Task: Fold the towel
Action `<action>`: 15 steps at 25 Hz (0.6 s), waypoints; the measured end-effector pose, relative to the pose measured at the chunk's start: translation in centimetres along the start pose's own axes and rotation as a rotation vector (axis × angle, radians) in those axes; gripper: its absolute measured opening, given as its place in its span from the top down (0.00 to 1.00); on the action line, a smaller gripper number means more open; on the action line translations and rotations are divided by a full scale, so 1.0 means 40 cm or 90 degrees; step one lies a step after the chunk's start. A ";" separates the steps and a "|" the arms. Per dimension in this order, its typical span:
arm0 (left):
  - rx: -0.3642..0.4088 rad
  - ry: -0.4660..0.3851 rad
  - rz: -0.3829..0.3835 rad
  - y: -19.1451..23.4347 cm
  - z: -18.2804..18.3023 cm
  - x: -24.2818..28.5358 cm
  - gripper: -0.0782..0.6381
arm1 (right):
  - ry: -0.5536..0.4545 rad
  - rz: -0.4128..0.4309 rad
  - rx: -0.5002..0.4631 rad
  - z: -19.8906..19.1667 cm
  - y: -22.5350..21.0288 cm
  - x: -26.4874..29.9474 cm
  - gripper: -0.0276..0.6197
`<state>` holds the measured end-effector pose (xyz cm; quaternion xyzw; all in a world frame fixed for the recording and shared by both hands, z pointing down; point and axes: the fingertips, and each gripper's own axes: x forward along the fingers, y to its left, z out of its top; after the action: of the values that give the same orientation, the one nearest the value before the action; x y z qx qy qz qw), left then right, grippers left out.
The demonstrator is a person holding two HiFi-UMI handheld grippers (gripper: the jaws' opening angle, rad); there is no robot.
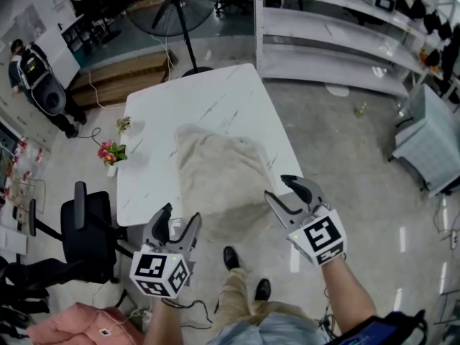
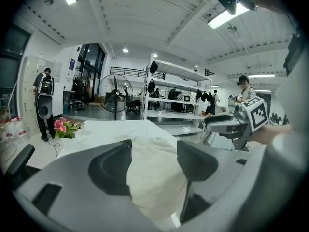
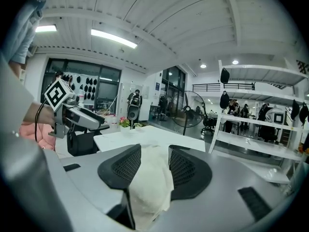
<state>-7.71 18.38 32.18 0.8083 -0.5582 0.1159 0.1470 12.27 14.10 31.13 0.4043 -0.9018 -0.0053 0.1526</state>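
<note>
White marbled desk (image 1: 215, 95), cream towel (image 1: 215, 175) rumpled on it and reaching its near edge, pink flowers (image 1: 111, 152) left of the towel at the desk's left edge, desk top showing beyond the towel

Cream towel (image 1: 219, 175), white grey-veined table (image 1: 215, 99), pink flowers (image 1: 108, 151), black chair (image 1: 90, 232)
</note>
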 end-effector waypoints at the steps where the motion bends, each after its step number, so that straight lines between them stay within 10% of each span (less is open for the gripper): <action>1: 0.000 0.001 -0.001 0.010 0.002 0.011 0.48 | 0.002 -0.001 0.000 0.000 -0.006 0.013 0.66; 15: 0.008 0.007 -0.027 0.246 0.117 0.261 0.48 | 0.019 -0.041 -0.009 0.083 -0.158 0.321 0.68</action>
<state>-13.16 4.30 32.56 0.8204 -0.5393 0.1206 0.1472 7.88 0.09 30.61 0.4324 -0.8856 -0.0107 0.1691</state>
